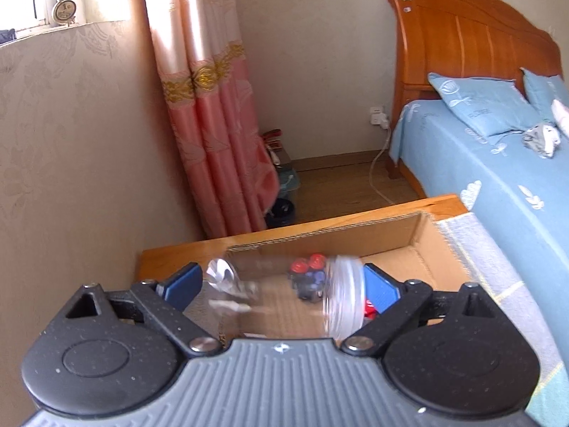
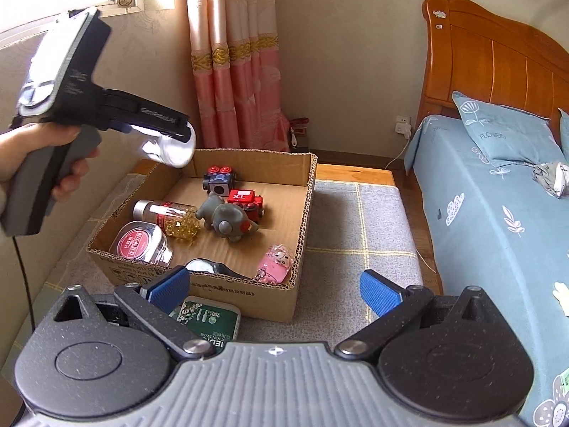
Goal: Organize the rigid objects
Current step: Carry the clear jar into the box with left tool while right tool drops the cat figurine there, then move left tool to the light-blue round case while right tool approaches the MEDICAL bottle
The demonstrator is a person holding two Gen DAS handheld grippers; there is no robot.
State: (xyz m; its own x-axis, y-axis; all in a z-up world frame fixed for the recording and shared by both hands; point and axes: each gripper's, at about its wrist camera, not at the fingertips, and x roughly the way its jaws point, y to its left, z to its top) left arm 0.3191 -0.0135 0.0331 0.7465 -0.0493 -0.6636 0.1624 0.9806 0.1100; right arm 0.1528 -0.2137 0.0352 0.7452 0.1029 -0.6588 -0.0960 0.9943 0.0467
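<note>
Bedroom corner, pink curtain and wooden-headed bed (image 2: 480, 213) behind; low wooden surface with grey checked mat (image 2: 355, 231), carrying one open cardboard box (image 2: 249, 284). Box contents: toy blocks, grey elephant figure, two small jars, pink keyring and others. Item in hand: clear plastic jar (image 1: 284, 295), screw-threaded mouth, lying crosswise between the pads of the left tongs (image 1: 281, 277), its long axis running pad to pad, base to the left and mouth to the right. Left tongs: spread wide; the jar is smeared while the fingers are sharp, so it reads as loose between them, not pinched (a judgement, since the contact lines themselves are blurred). Position: over the box's far left corner, open floor of the box directly below. Right tongs (image 2: 274, 281): spread, nothing between them, hovering at the box's near wall. Green tin (image 2: 209, 320) lies outside the box on the mat, just under the right tongs' left finger, nearer to that hand; likely next candidate.
</note>
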